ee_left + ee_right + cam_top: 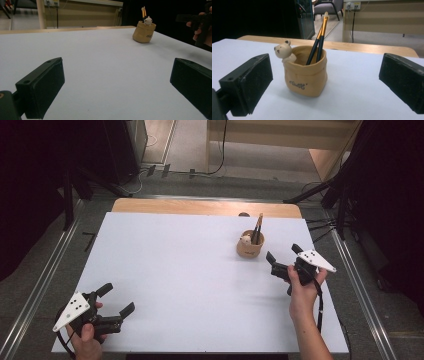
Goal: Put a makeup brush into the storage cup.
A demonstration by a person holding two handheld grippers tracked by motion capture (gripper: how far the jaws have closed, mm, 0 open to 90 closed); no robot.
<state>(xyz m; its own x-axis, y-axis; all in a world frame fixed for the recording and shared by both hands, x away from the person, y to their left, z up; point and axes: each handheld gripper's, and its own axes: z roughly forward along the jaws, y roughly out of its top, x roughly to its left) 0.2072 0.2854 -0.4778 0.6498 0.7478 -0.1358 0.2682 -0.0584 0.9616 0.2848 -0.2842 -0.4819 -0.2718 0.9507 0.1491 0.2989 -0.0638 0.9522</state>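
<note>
A tan sack-shaped pot [249, 248] [305, 75] [143, 32] stands at the back right of the white table [190, 270]. A small white bear figure [284, 51] sits on its rim, and two black-and-gold pencils [319, 40] lean inside it. My right gripper [284, 254] [325, 82] is open just right of the pot, jaws wide with nothing between them. My left gripper [116, 299] [117, 82] is open near the front left corner, over bare table, far from the pot.
A wooden strip [205, 207] runs along the table's far edge. Dark stands and cables [330, 190] flank the table on both sides. In the left gripper view the other hand [200, 27] with its gripper shows at the far right.
</note>
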